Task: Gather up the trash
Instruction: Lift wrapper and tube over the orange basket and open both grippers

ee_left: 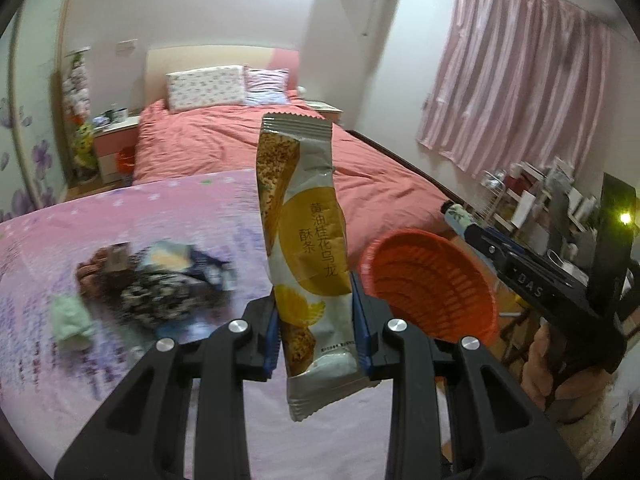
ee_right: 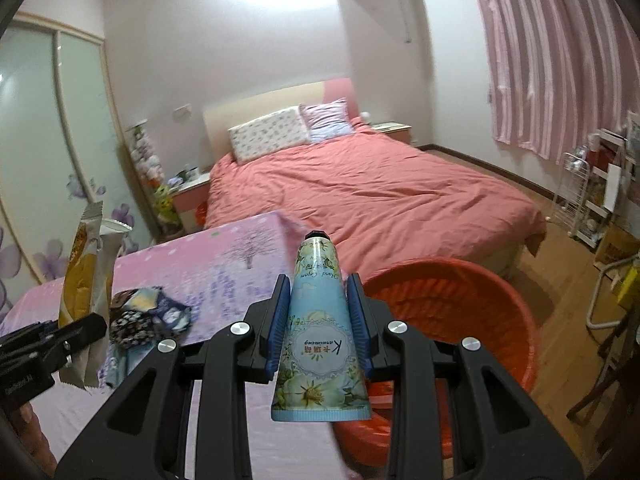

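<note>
Left-wrist view had my left gripper [ee_left: 316, 320] pinching the snack wrapper [ee_left: 304, 240] above the table [ee_left: 180, 208], right gripper [ee_right: 318, 324] pinching the hand-cream tube [ee_right: 318, 320] near the orange basket [ee_right: 460, 300] off the table's right edge; early release risked a miss.

orange basket [ee_left: 432, 280], floral blue tube [ee_right: 320, 332], yellow-grey wrapper [ee_left: 308, 240]

Glossy foil snack wrapper [ee_left: 304, 240], ribbed plastic basket [ee_left: 432, 284], printed cloth table cover [ee_left: 160, 208].
</note>
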Tool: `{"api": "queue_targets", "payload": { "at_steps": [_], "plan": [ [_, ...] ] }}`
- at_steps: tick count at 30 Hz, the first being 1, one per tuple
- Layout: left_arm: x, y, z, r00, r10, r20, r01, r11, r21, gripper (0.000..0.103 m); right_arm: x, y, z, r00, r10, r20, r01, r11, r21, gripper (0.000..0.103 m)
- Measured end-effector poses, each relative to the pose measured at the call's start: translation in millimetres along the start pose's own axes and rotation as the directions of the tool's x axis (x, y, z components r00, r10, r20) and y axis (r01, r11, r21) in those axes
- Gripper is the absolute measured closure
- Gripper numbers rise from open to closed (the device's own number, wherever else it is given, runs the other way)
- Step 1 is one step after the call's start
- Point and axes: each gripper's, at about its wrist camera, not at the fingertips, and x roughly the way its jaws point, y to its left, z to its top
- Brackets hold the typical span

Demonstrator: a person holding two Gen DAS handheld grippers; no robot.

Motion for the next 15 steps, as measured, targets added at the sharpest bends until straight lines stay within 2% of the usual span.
{"api": "queue_targets", "payload": {
  "at_steps": [6,15],
  "plan": [
    [30,-40,2,0.997,-0.07,-0.032,0.072,0.996,0.044,0.073,4,-31,-1,0.999,-0.034,0.004,0.033,0.998,0.052,0.073],
    [83,-92,6,0.981,-0.166,-0.102,0.175,0.981,0.089,0.072,16,-71,-3,0.998,-0.058,-0.004,0.058,0.991,0.121,0.073]
  ]
}}
